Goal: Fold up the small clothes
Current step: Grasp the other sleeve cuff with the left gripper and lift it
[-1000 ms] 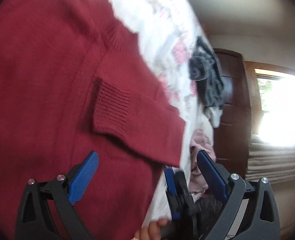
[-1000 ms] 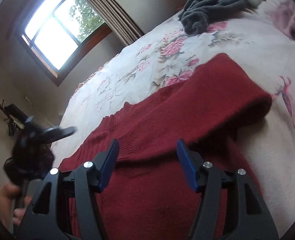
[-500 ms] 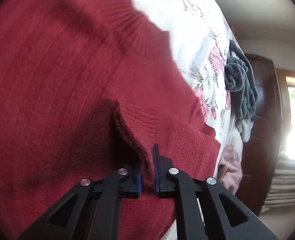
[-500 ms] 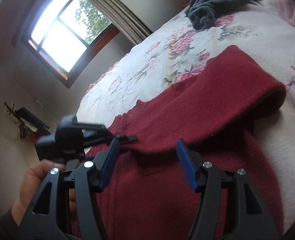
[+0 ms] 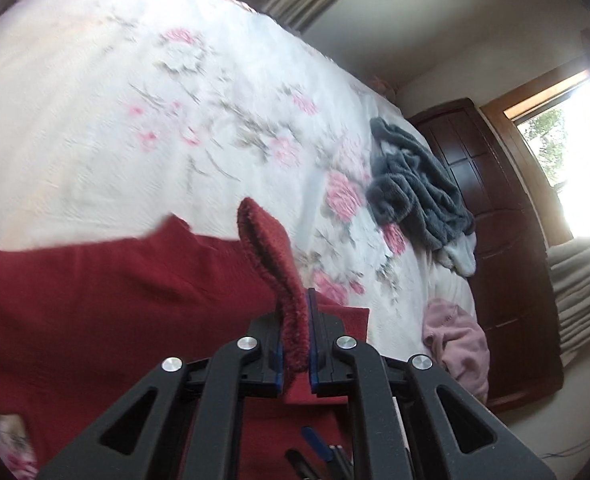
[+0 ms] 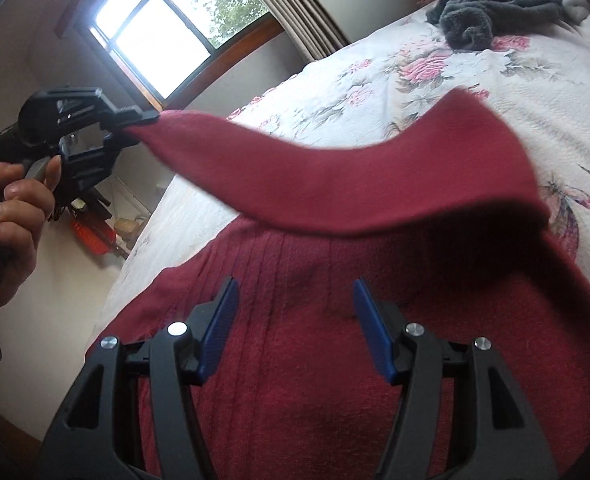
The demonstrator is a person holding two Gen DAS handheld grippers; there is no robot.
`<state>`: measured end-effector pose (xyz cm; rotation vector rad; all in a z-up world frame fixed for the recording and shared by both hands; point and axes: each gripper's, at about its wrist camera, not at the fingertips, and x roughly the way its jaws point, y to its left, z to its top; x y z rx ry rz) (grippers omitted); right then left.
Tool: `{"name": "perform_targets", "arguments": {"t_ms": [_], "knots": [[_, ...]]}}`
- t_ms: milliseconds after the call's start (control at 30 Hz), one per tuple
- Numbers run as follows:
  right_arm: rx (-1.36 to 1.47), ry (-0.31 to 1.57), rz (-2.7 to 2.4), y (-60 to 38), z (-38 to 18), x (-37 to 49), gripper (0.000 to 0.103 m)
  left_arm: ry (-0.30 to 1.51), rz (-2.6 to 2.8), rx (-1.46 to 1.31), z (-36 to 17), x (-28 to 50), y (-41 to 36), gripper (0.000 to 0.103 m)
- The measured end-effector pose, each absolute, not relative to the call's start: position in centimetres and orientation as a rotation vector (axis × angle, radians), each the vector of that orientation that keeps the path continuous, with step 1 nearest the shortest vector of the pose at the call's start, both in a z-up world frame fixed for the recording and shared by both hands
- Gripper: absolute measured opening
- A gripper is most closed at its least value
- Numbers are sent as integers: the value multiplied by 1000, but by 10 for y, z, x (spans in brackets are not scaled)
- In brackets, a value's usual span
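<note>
Holding the cuff end of a sleeve [image 5: 273, 256] of the red sweater [image 5: 95, 300], the left tool [image 5: 295, 336] is pinching the knit tightly between its two blue pads — the fabric is filling the narrow gap completely. In the right wrist view the same left tool [image 6: 135, 126] is appearing at the upper left, gripped by a hand [image 6: 11, 216], and the sleeve [image 6: 335, 176] is stretching from it in the air, across and above the body of the sweater [image 6: 315, 360]. The far end of the sleeve is joining the sweater at the shoulder, at the right side of that view.

The sweater is lying on the bed [image 5: 135, 100], on a white cover with pink flowers, and its body is spreading flat below the lifted sleeve. The vertical ribs of the knit are showing in the middle of the body.

The right tool [image 6: 295, 324] is standing wide, with nothing between its pads — it is hovering over the middle of the sweater body, and I cannot tell if it is touching the fabric.

Further on the bed, well apart from the sweater, a grey fluffy garment [image 5: 415, 192] is lying in a heap near the edge, and a pale pink garment [image 5: 455, 340] is resting at the bed's edge below it in the left wrist view. A dark wooden cabinet [image 5: 495, 200] is standing beside the bed, near a bright window [image 6: 167, 32].
</note>
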<state>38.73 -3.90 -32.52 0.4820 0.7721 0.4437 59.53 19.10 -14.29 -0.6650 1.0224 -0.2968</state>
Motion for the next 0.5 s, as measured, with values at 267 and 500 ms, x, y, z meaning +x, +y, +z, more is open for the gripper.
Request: {"name": "perform_targets", "arguments": {"t_ms": [267,500], "knots": [[470,784,443,-35,-329,390,60,1080,-173,-734,-216,571,248,8],[462,801,444,-31,-332,390,60,1279,71,-720,-301,554,291,16]]}}
